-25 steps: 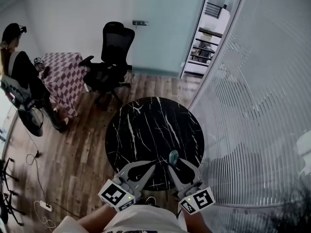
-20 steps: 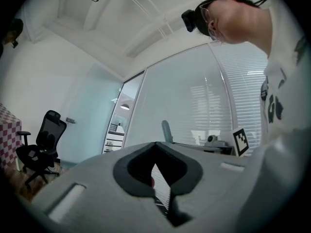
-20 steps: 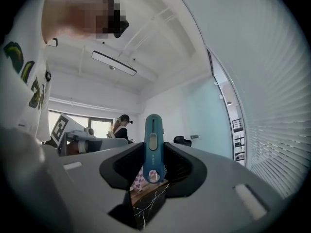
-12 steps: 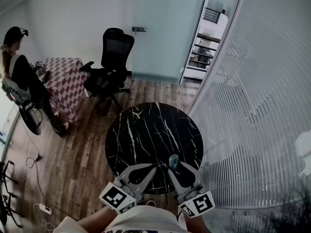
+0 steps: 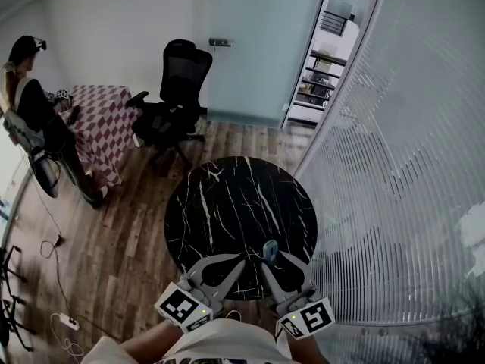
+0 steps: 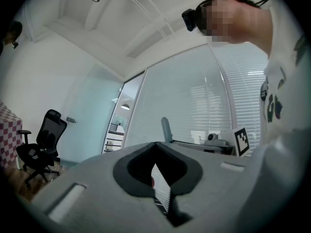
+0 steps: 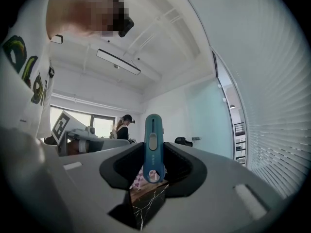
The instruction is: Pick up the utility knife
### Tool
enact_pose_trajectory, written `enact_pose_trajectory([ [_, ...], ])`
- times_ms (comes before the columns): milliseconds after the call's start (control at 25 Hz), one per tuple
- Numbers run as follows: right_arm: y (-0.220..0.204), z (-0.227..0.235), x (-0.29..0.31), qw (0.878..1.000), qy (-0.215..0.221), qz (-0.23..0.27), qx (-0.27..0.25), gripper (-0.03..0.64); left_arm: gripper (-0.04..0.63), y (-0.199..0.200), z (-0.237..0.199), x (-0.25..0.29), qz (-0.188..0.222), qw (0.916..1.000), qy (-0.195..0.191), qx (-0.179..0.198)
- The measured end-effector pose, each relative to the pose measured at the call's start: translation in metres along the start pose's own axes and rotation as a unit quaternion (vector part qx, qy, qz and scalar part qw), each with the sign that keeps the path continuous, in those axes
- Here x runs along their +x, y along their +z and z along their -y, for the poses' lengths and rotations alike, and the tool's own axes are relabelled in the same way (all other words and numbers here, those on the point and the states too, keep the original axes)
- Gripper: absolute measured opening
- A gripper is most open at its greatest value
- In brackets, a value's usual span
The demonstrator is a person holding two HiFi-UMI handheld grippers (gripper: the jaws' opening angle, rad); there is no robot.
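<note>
A blue utility knife (image 7: 153,144) stands upright between the jaws of my right gripper (image 7: 153,154), which is shut on it. In the head view the knife (image 5: 270,250) pokes up from the right gripper (image 5: 271,259) over the near edge of the round black marble table (image 5: 227,203). My left gripper (image 5: 241,260) hovers just to its left, tips together and holding nothing. In the left gripper view the jaws (image 6: 155,145) meet at the tip, and the knife (image 6: 166,129) shows beyond them.
A black office chair (image 5: 178,89) and a checkered table (image 5: 98,116) stand beyond the marble table. A person (image 5: 34,105) stands at the far left. A curved wall of blinds (image 5: 394,165) runs along the right. A power strip (image 5: 68,322) lies on the wood floor.
The head view has shifted slightly. Both grippers and the knife keep their places over the table's near edge.
</note>
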State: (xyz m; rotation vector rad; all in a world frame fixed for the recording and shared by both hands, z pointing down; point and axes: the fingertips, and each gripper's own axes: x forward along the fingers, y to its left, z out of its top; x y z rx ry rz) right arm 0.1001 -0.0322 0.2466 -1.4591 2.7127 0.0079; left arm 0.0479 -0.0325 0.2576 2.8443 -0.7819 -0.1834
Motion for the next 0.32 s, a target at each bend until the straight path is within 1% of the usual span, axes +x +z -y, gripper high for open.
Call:
enact_pose_trajectory([
  [320,-0.0033,-0.0008,-0.0074,1.000,-0.002,0.000,-0.003,0.130,0.003,-0.0041,0.0076,0.0003,0.001,1.0000,-0.004,0.002],
])
